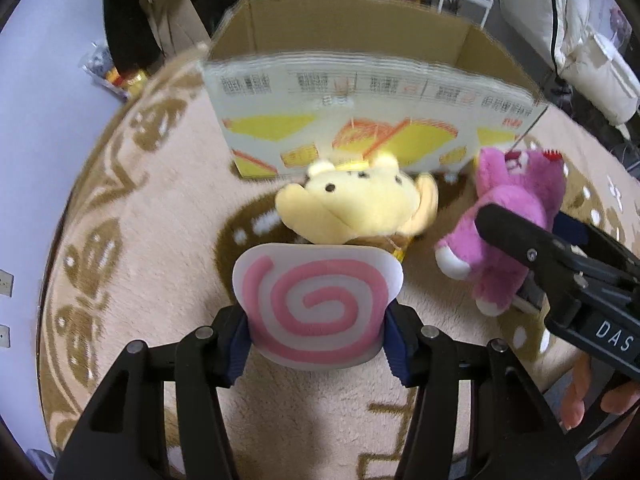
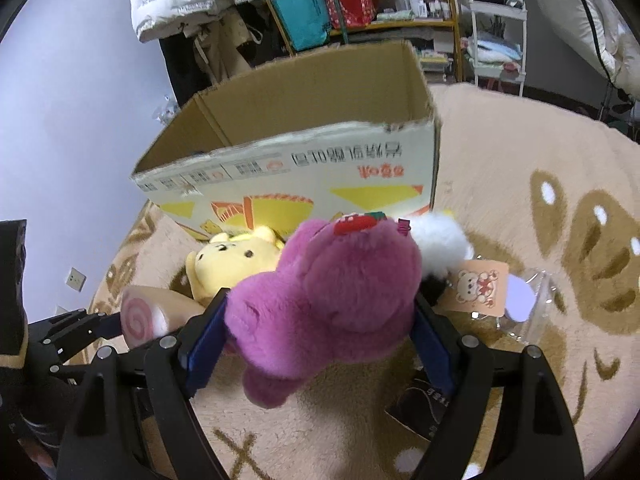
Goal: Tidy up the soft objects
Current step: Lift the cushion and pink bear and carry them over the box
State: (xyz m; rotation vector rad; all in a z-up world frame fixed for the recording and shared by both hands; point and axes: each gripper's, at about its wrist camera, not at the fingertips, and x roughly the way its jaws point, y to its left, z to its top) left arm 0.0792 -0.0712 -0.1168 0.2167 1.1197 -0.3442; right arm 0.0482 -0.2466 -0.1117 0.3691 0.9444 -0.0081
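My left gripper (image 1: 316, 340) is shut on a swirl-roll plush (image 1: 316, 308), white with a pink spiral; it also shows in the right wrist view (image 2: 140, 318). My right gripper (image 2: 320, 332) is shut on a pink plush bear (image 2: 332, 304), which also shows in the left wrist view (image 1: 516, 224) with the right gripper's fingers (image 1: 520, 244) around it. A yellow plush bear (image 1: 356, 208) lies on the rug in front of an open cardboard box (image 1: 360, 80); the bear (image 2: 232, 260) and the box (image 2: 304, 120) also show in the right wrist view.
A beige rug with brown patterns (image 1: 160, 220) covers the floor. A white plush (image 2: 440, 240), a paper bear tag (image 2: 476, 288) and a clear plastic wrapper (image 2: 528, 308) lie right of the pink bear. Shelves (image 2: 360, 0) and a white cart (image 2: 496, 40) stand behind the box.
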